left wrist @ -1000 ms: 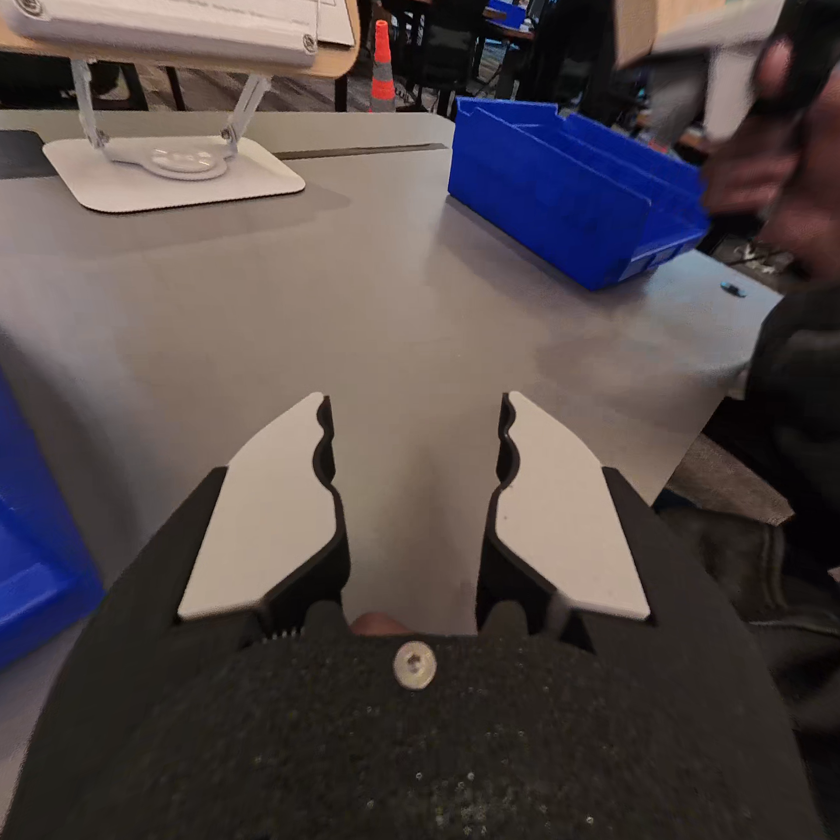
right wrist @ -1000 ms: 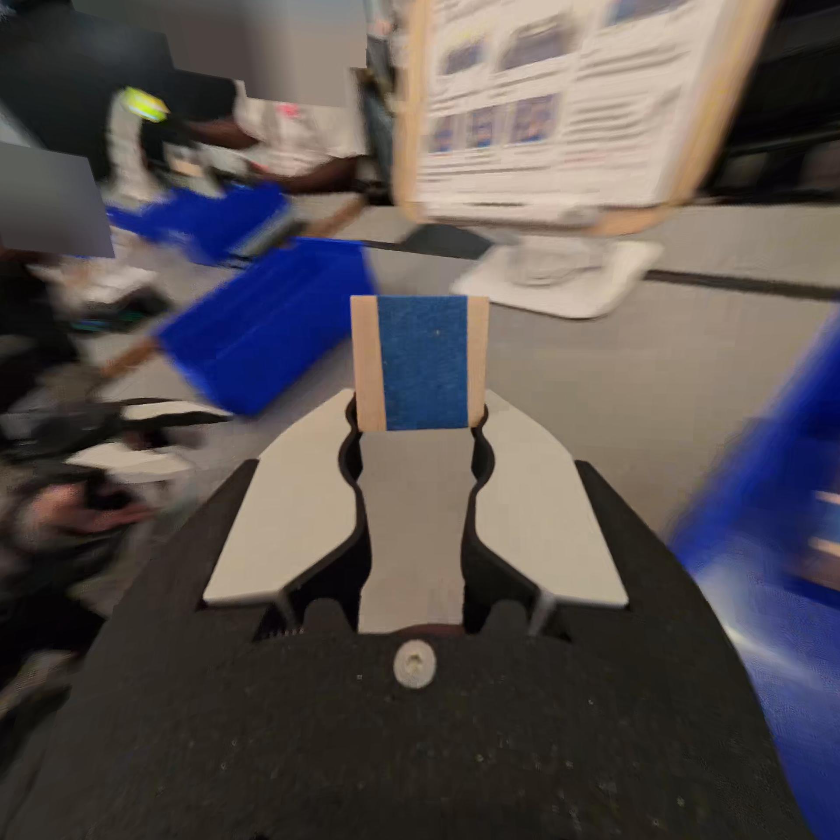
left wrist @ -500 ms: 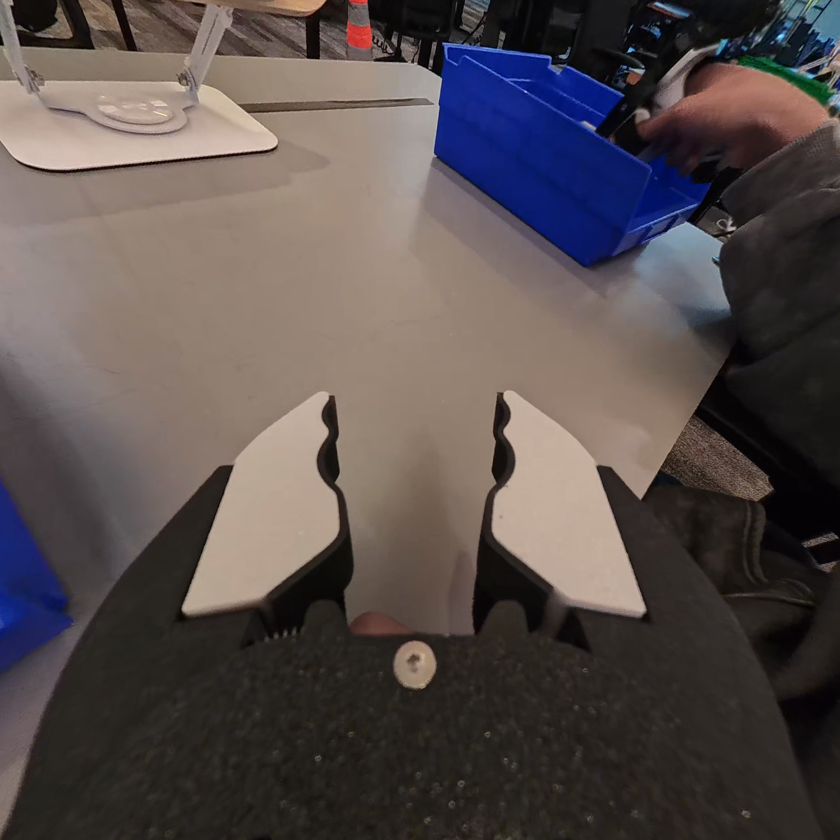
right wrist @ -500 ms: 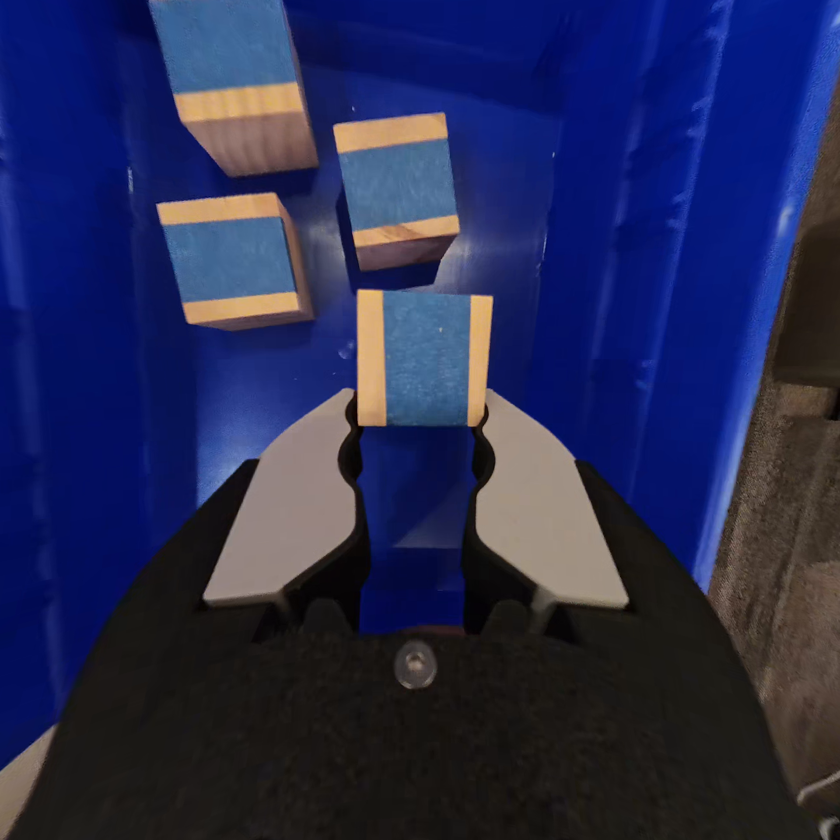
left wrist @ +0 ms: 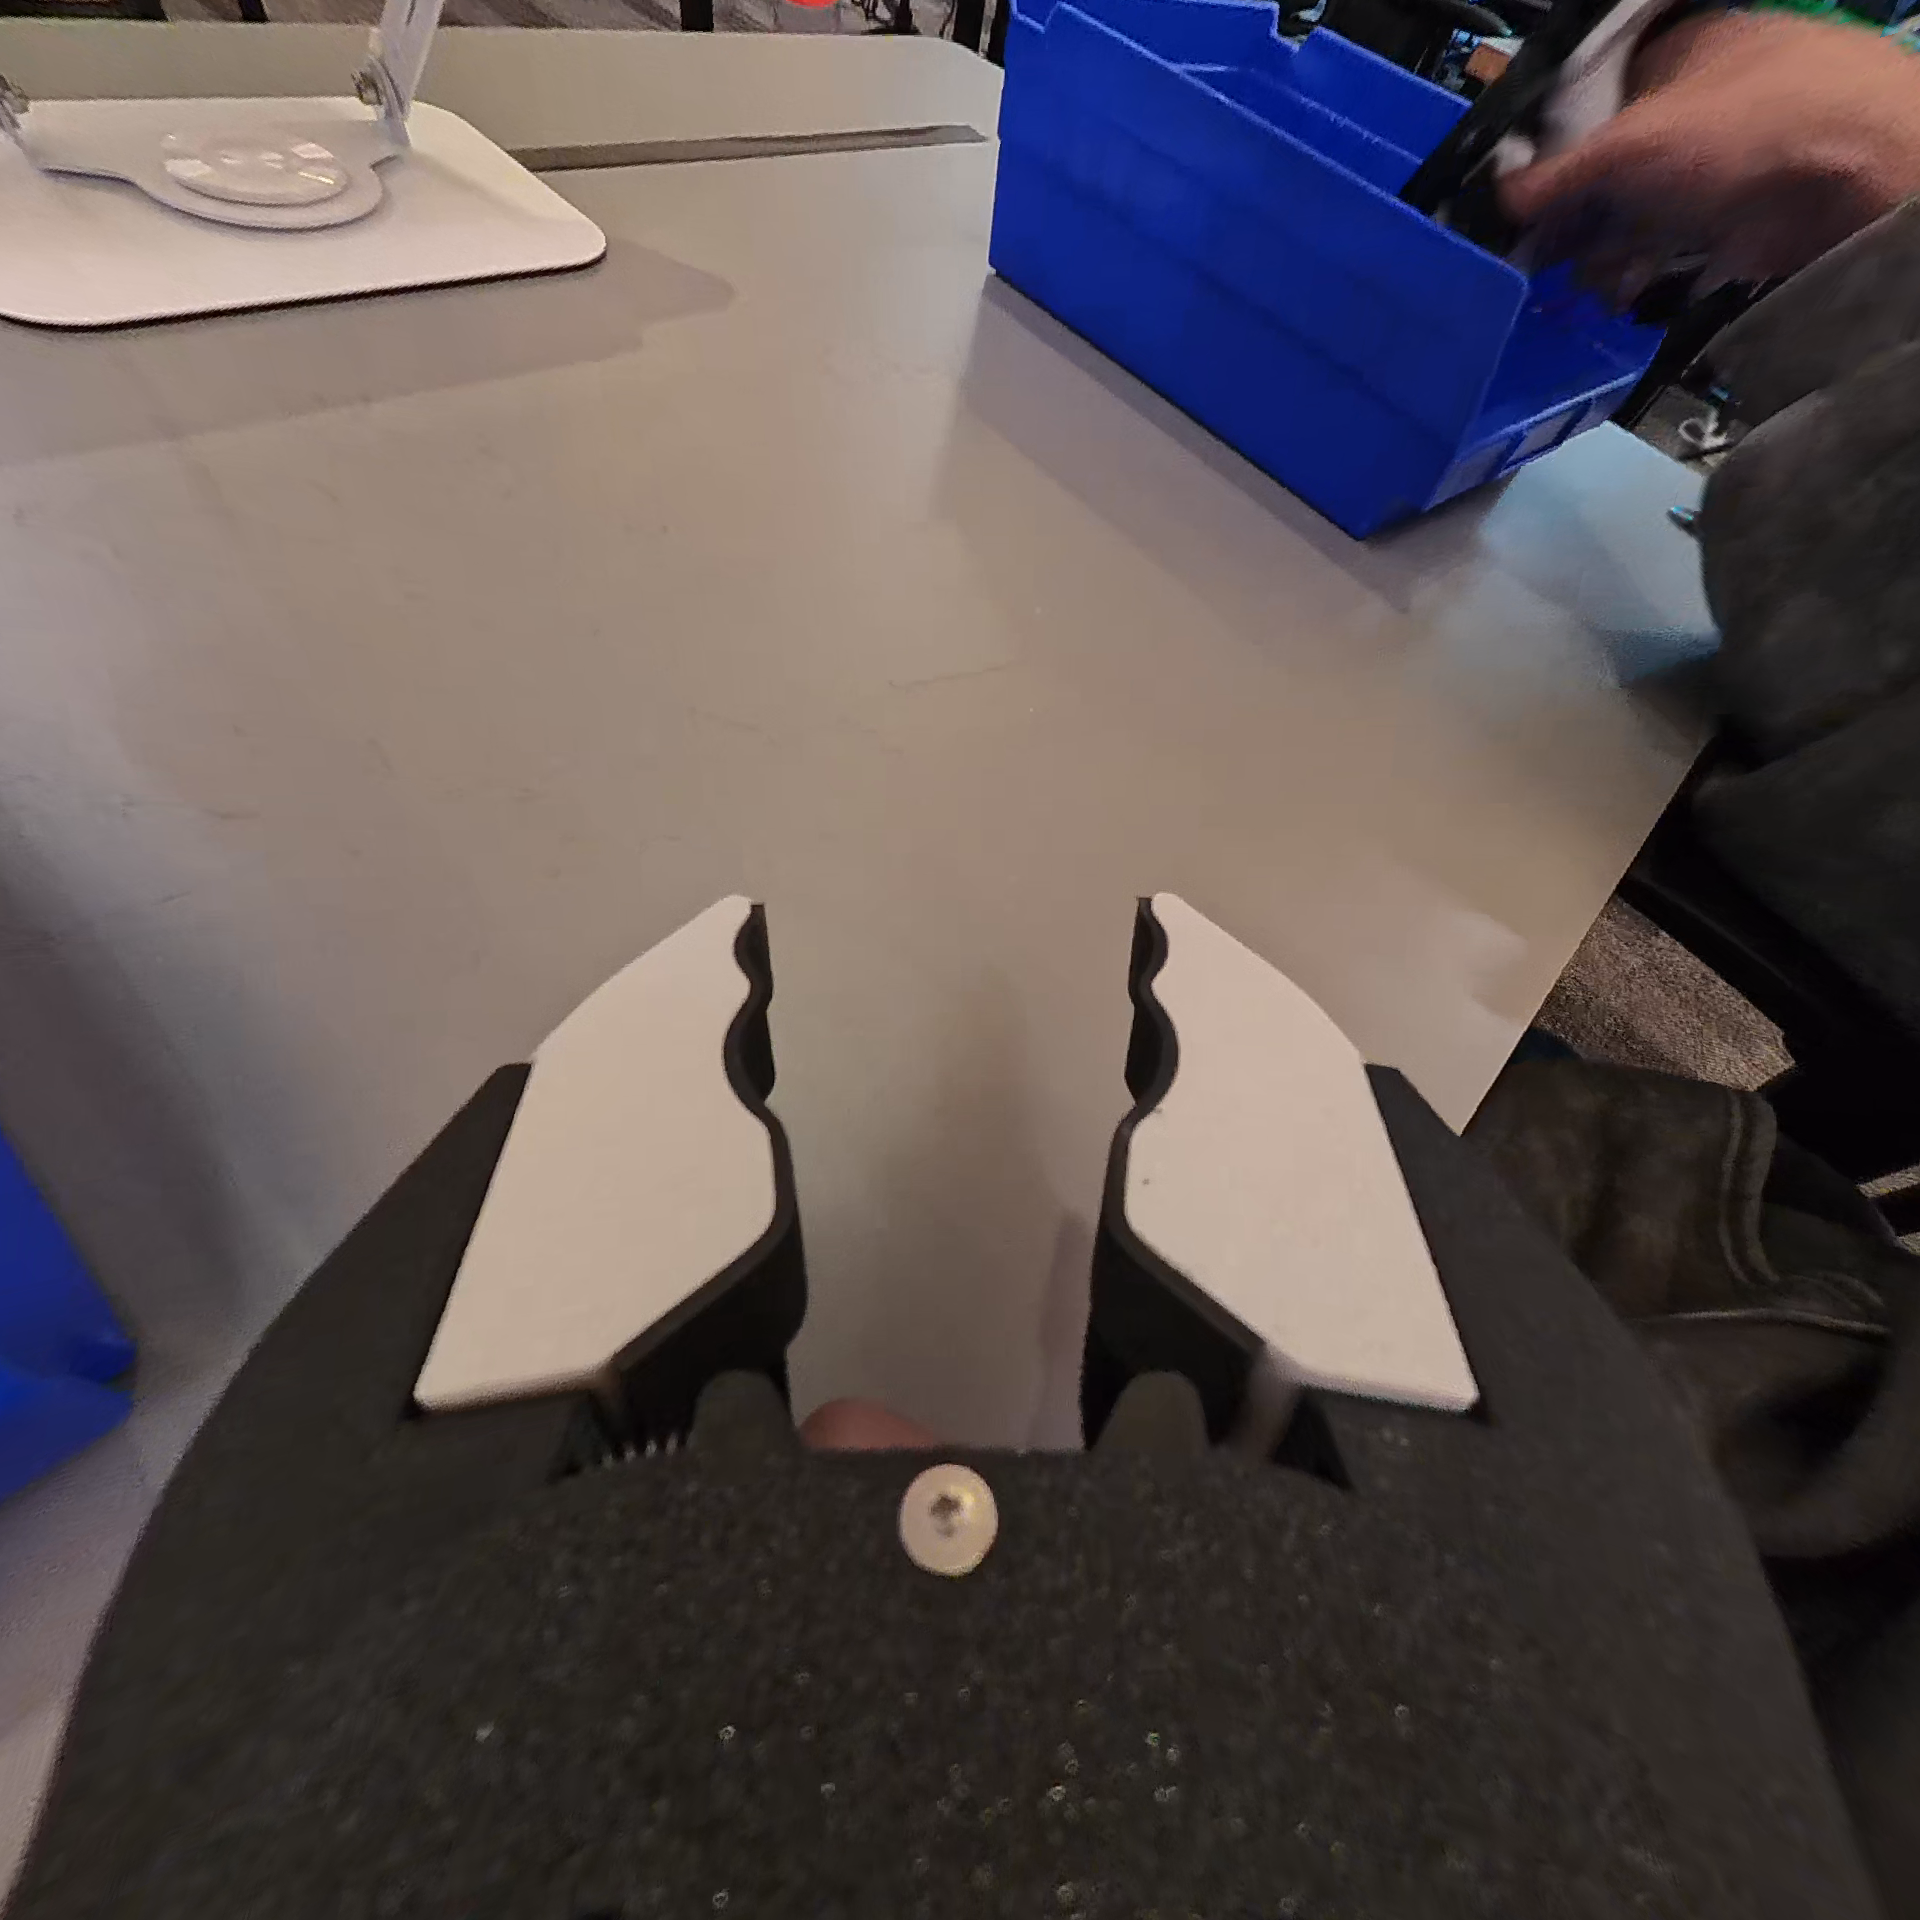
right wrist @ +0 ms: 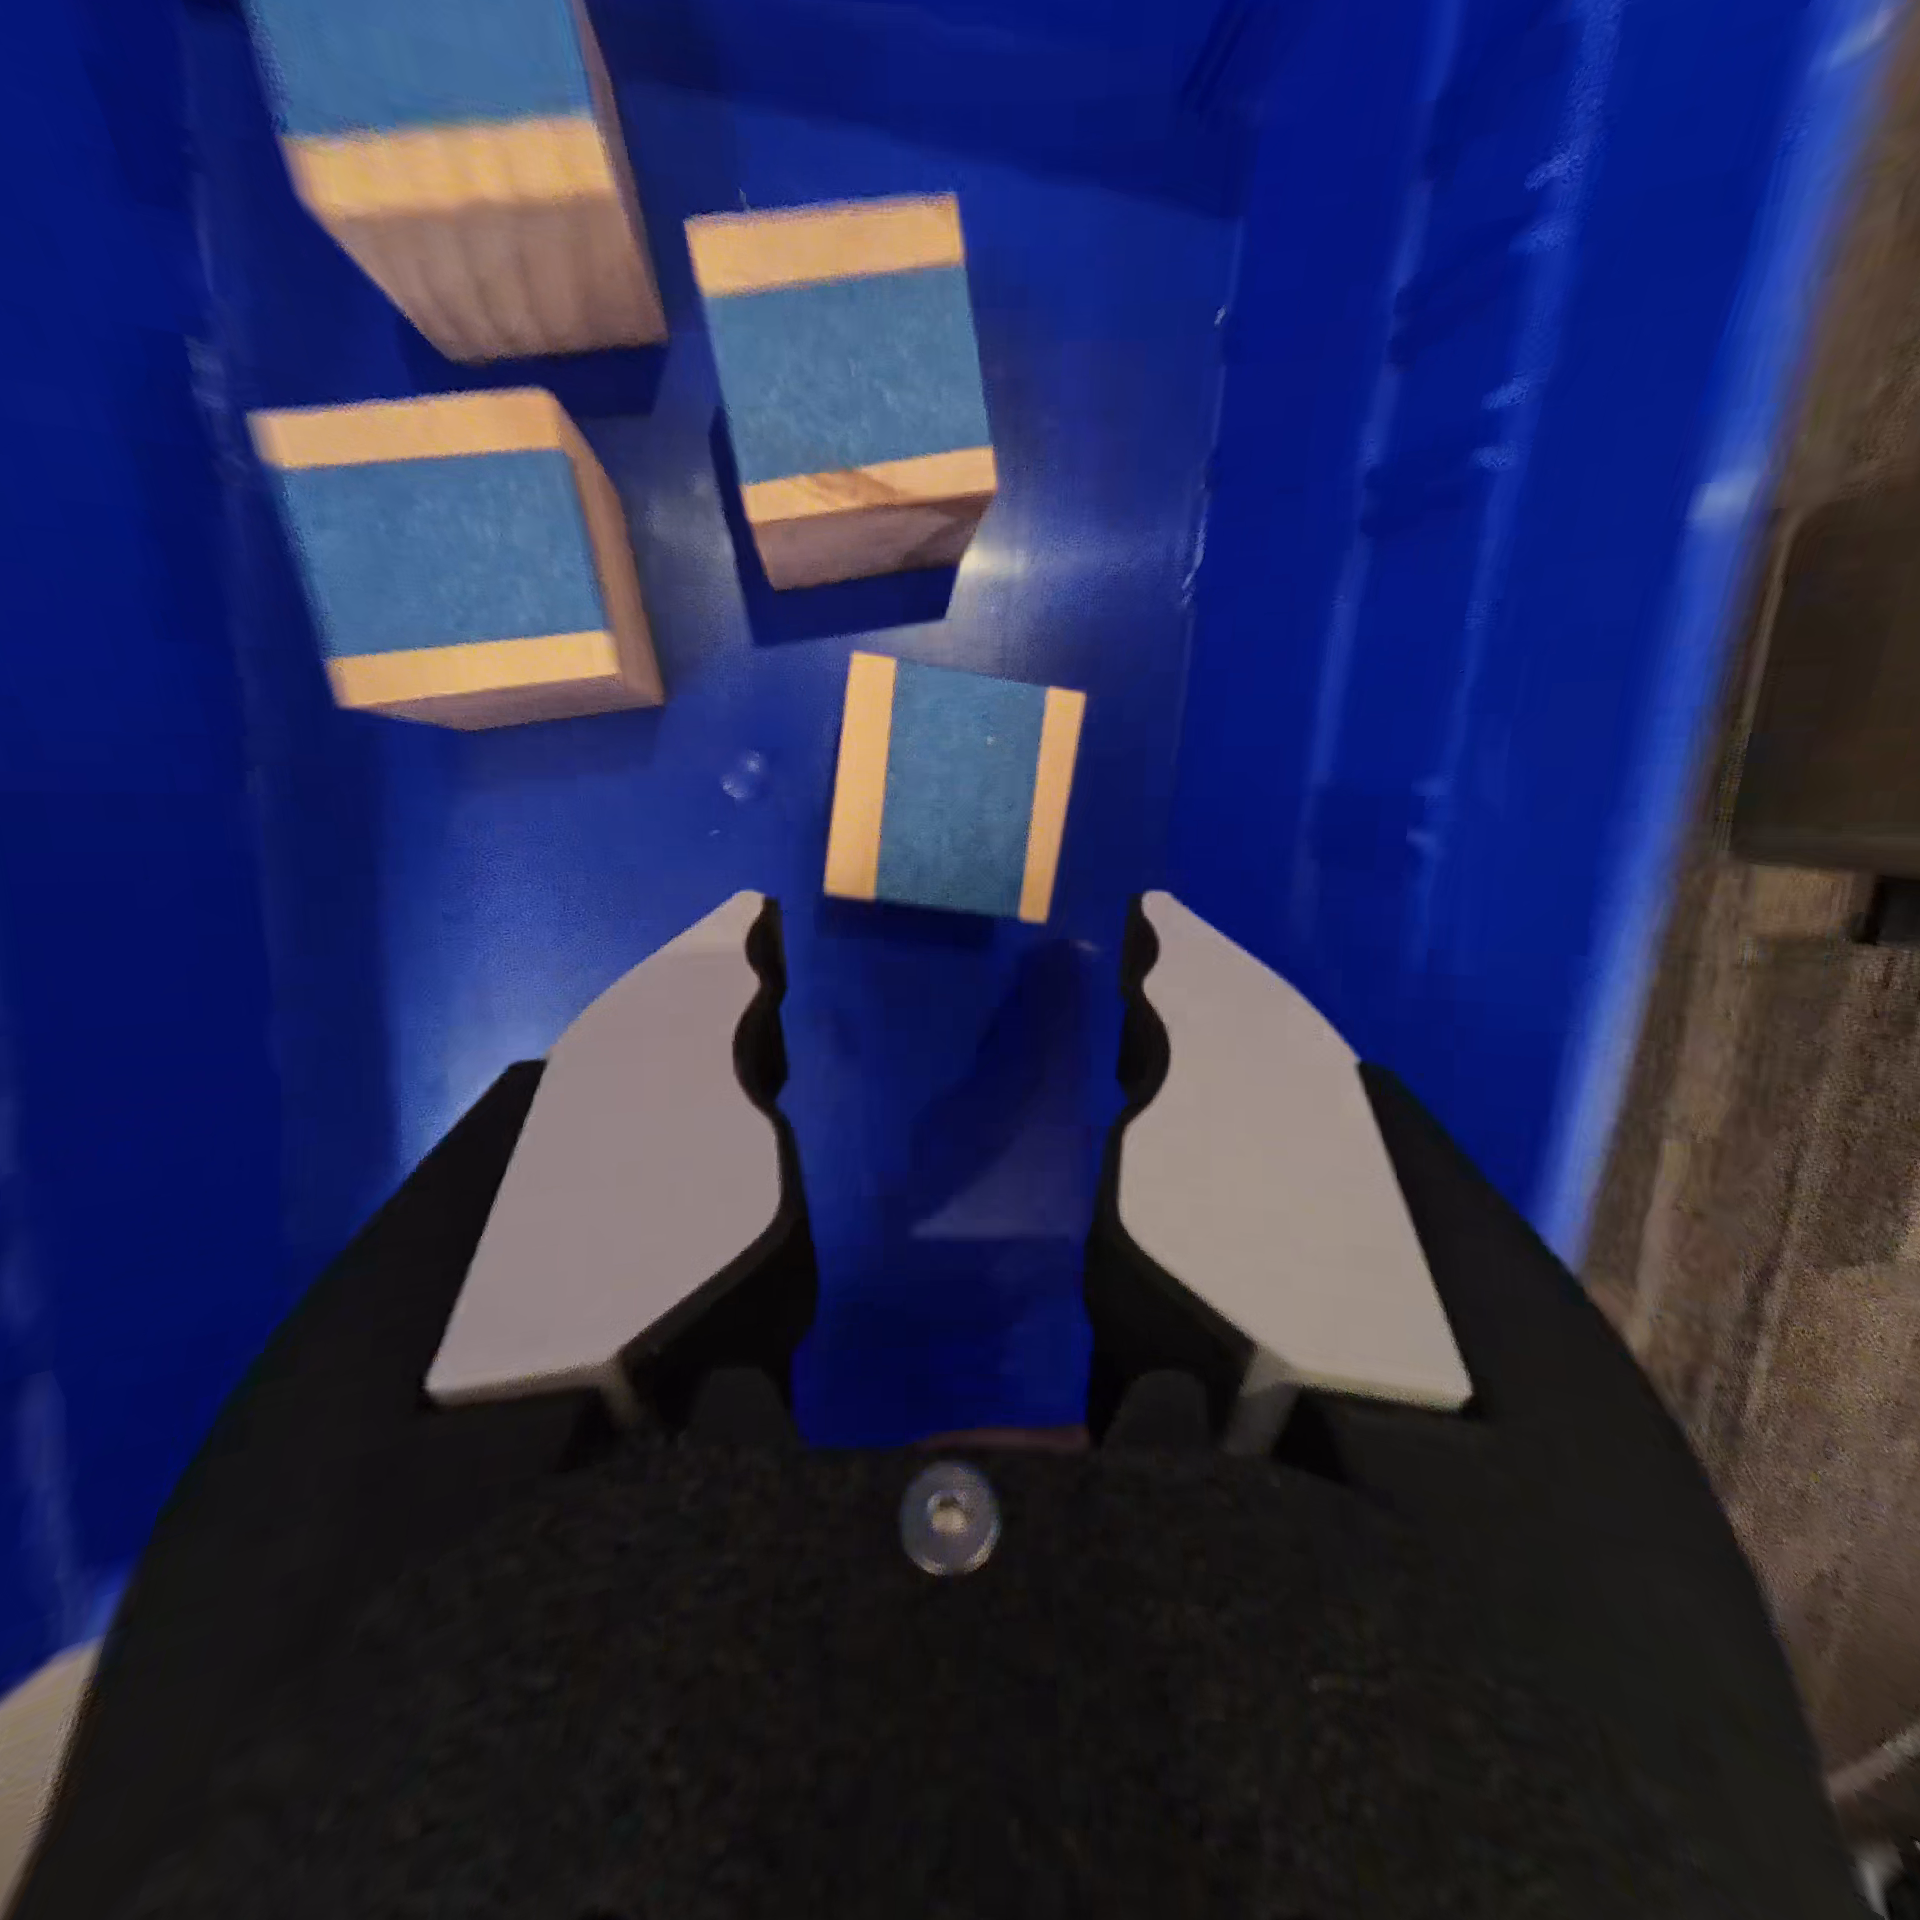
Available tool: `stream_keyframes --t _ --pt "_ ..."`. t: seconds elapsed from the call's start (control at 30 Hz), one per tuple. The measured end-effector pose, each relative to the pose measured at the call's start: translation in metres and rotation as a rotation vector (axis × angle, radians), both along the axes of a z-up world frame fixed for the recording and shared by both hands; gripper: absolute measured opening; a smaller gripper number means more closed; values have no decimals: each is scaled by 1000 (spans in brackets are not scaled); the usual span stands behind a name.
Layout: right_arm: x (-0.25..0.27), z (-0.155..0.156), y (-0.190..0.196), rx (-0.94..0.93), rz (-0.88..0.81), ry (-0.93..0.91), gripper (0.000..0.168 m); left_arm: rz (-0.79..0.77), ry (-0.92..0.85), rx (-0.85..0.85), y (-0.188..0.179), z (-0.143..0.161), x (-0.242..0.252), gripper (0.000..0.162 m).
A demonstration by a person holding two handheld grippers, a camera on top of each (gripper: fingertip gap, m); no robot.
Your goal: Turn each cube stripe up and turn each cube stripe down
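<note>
Jaws of the right gripper (right wrist: 951, 914) stand apart, empty, above a blue bin (right wrist: 1455, 727). Nearest cube (right wrist: 954, 805) lies stripe up on the bin floor (three more cubes (right wrist: 842, 384) farther off). Left gripper (left wrist: 951, 914) gapes empty over the grey table (left wrist: 727, 623).

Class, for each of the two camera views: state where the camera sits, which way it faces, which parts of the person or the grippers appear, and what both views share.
Left wrist view: sits on the left gripper, open, faces forward over the grey table toward a blue bin; a hand and dark sleeve show at right.
Right wrist view: sits on the right gripper, open, faces down into a blue bin holding four striped cubes, the nearest cube just beyond its tips.
Shared: a blue bin, probably the same one.
</note>
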State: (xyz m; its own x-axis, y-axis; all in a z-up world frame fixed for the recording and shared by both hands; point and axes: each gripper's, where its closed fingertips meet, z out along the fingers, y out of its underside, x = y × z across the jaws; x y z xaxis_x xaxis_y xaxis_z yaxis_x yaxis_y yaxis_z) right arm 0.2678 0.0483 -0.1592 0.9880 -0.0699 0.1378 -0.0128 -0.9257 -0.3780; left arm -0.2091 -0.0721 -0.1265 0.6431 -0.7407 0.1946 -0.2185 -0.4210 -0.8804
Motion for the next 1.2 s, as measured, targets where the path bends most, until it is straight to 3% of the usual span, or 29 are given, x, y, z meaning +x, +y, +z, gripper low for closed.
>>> stream_keyframes --t 0.13,0.23,0.3,0.33,0.4,0.5,0.63,0.73,0.93,1.0,1.2 --pt "-34 106 -3 352 101 31 59 7 23 -7 1 -4 -2 65" --pt "-125 173 -11 656 377 208 55 2 25 -21 1 -6 -1 65" --pt "-213 184 -29 761 630 423 56 -6 26 -31 -1 -7 0 64" --pt "-260 176 -45 767 753 566 56 -14 29 -32 -2 -7 0 63" --pt "-339 132 -90 627 976 839 55 -51 22 -32 -7 -2 1 62" --pt "-384 70 -129 475 1081 903 52 -134 -33 47 -16 38 -14 60" --pt "-388 67 -148 426 1113 936 53 -124 238 248 19 82 -85 60" --pt "-381 70 -146 421 1091 972 52 -121 476 260 69 93 -132 59" --pt "-377 69 -150 309 1038 1207 52 -429 890 120 152 21 -178 61" --pt "-377 67 -151 276 1033 1240 52 -468 978 4 175 -6 -189 70" --pt "-382 59 -154 191 1054 1264 52 -588 983 -114 208 -37 -176 74"
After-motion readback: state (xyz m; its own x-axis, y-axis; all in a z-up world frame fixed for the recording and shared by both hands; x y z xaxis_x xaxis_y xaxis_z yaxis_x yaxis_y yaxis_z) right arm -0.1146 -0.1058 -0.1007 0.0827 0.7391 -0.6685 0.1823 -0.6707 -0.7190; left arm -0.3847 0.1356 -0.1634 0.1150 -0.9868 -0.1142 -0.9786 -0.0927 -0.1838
